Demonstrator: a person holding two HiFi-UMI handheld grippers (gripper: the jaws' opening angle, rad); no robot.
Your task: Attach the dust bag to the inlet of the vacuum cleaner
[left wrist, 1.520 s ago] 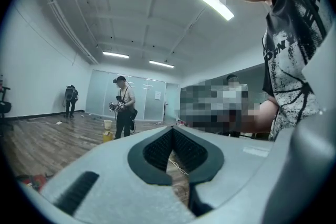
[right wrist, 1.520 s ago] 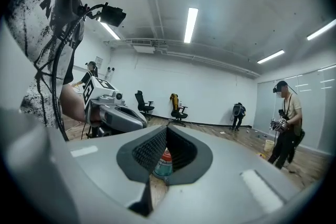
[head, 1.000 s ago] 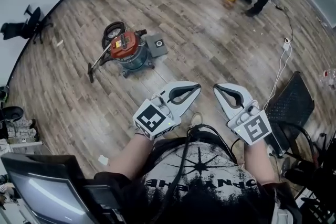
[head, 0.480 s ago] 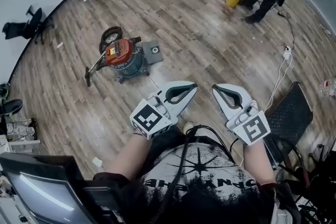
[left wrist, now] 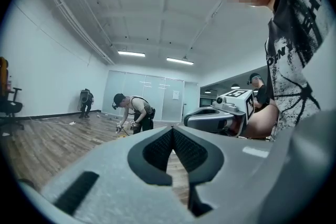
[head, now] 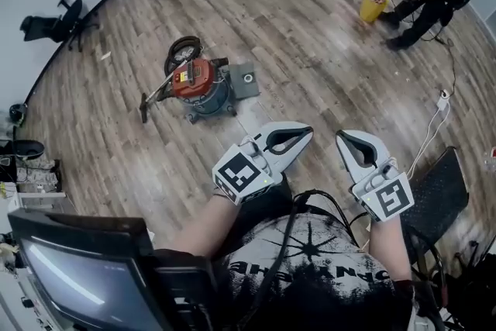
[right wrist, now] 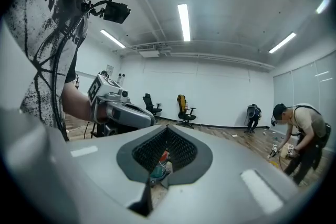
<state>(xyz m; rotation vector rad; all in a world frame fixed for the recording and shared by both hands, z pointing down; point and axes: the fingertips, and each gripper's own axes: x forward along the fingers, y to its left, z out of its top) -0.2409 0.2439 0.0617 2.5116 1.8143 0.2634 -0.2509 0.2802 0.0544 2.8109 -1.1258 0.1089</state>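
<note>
Both left gripper point(head: 307, 131) and right gripper point(head: 342, 136) pressed together, empty; vacuum cleaner point(head: 200, 84) well apart, ahead and leftward.

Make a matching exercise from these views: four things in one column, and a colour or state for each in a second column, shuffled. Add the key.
Column one:
1. vacuum cleaner
2. dust bag
3. bucket
4. left gripper

Column two:
A. yellow
B. jaws together, nothing between them
C. red on top
D. grey, lying flat

Pairs: 1-C, 2-D, 3-A, 4-B
</note>
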